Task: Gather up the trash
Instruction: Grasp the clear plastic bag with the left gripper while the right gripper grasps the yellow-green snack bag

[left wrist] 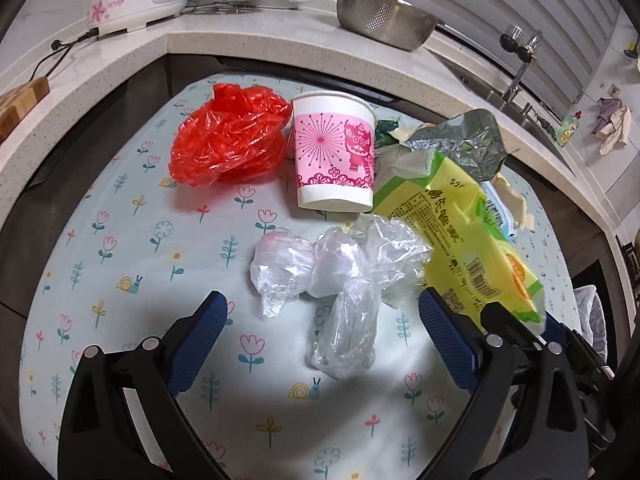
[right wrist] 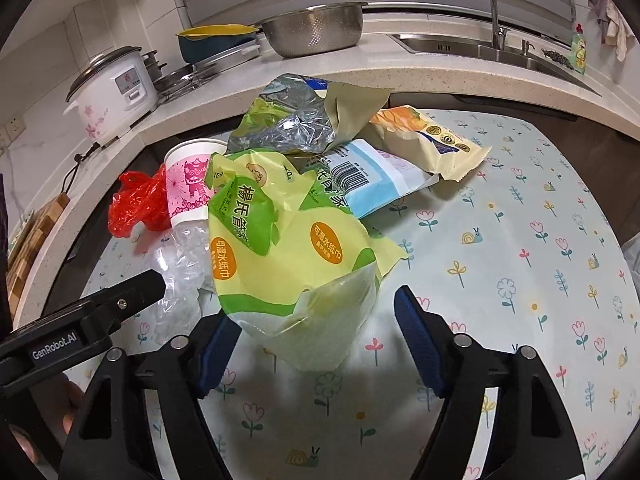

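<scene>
The trash sits in a loose heap on the flower-printed tabletop (right wrist: 520,220), toward its far edge and left of centre, just below the stone kitchen counter (right wrist: 400,68). The left gripper (left wrist: 322,312) hangs with its jaws spread wide and nothing between them, straddling a crumpled clear plastic bag (left wrist: 340,276) that lies nearest the near edge of the heap; the blue pads stand apart from it on both sides. The right gripper (right wrist: 316,312) is likewise wide open and holds nothing, its fingers either side of the bottom of a yellow-green wrapper (right wrist: 280,240), which seems to brush the left pad, though contact is hard to confirm. Behind these lie a red plastic bag (left wrist: 228,136) at the far left, an upright pink paper cup (left wrist: 334,148) touching it, a silver-lined foil packet (right wrist: 300,120), a pale blue packet (right wrist: 376,176) and a beige snack bag (right wrist: 432,136) furthest right. All of it looks nearly weightless. The films are soft and slick and will likely collapse and slide, so a pinch on a bunched fold or knot, rather than a flat sheet, should hold best. The cup is stiffer but crushable; gripping across its wall near the rim seems wise. Pulling one wrapper may drag its neighbours, since several overlap.
</scene>
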